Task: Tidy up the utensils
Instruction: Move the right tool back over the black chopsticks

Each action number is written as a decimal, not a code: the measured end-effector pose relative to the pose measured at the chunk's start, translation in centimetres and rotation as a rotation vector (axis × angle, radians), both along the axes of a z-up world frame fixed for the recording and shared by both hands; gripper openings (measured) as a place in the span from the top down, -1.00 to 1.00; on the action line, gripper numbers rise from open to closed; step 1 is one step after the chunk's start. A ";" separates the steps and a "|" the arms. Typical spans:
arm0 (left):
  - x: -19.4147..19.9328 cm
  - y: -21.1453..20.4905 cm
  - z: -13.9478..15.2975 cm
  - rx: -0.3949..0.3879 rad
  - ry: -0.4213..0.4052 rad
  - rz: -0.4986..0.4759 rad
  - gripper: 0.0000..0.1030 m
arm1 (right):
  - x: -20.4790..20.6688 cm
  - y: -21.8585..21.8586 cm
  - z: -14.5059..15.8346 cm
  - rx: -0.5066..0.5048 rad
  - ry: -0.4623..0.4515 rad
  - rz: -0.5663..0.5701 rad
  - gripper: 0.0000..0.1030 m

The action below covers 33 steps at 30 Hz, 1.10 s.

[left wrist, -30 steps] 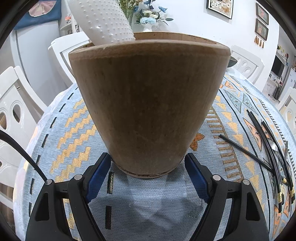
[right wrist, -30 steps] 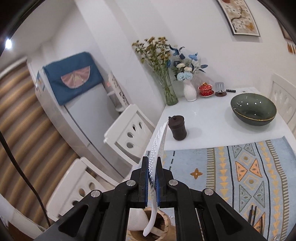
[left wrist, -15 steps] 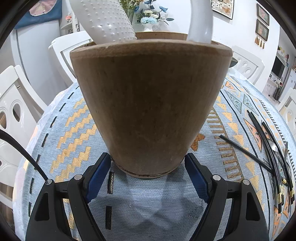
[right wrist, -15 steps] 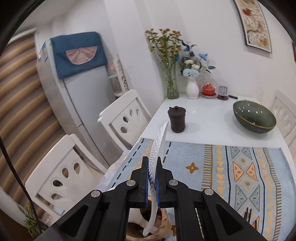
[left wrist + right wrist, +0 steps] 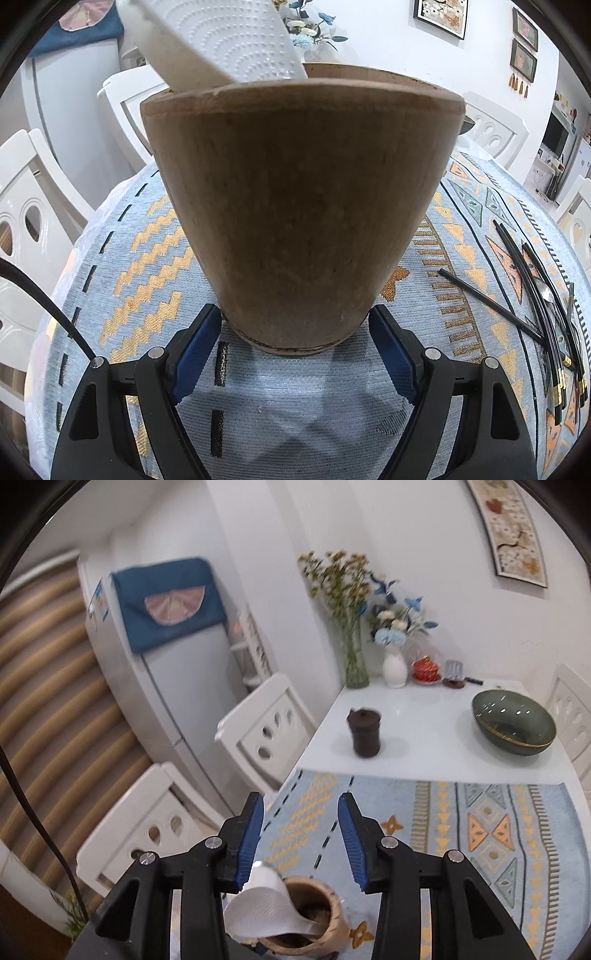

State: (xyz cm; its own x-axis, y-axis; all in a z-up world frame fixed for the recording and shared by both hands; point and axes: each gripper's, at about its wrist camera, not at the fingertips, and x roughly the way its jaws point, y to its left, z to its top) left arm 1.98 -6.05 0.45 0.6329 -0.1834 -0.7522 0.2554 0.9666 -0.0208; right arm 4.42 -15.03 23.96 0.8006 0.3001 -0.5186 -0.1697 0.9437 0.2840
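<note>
My left gripper [image 5: 295, 347] is shut on the base of a tall brown wooden utensil holder [image 5: 303, 206], one blue pad against each side, and the holder stands on the patterned runner. A white dotted rice paddle [image 5: 229, 40] leans out over the holder's left rim, with another white piece behind it. In the right wrist view the holder [image 5: 314, 934] sits below my right gripper [image 5: 301, 834]. That gripper's jaws are opening with nothing between them. The paddle [image 5: 258, 912] rests in the holder under the left finger. Black chopsticks [image 5: 487, 306] lie on the runner to the right.
More black-handled utensils [image 5: 543, 295] lie at the runner's right edge. Farther back on the white table stand a dark lidded jar [image 5: 364, 733], a green bowl [image 5: 513, 727] and flower vases [image 5: 354, 657]. White chairs [image 5: 266, 731] line the table's left side.
My right gripper's jaws have parted and let go of the white paddle, which dropped into the holder and now leans left. The left gripper and the holder have not moved.
</note>
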 end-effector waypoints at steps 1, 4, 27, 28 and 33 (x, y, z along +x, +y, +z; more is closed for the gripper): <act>0.0 0.0 0.0 0.000 -0.001 0.000 -0.57 | -0.2 -0.4 0.5 0.007 -0.007 -0.013 0.17; 0.0 0.0 0.0 0.000 0.000 0.000 -0.57 | -0.8 -2.3 1.6 0.037 -0.021 -0.062 0.07; 0.1 0.1 0.0 -0.001 0.000 0.000 -0.57 | -9.2 -16.5 -3.3 0.066 0.251 -0.343 0.05; 0.1 0.1 0.0 0.000 0.000 0.000 -0.57 | -9.2 -16.4 -4.1 0.058 0.282 -0.334 0.05; 0.0 0.1 0.0 -0.001 0.001 0.000 -0.57 | -9.2 -16.0 -9.0 0.037 0.449 -0.306 0.06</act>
State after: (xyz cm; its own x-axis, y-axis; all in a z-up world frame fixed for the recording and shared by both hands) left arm 2.02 -5.97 0.45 0.6324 -0.1839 -0.7525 0.2554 0.9666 -0.0216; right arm -4.78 -31.01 14.99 0.5563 0.1125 -0.8234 0.2571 0.9189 0.2992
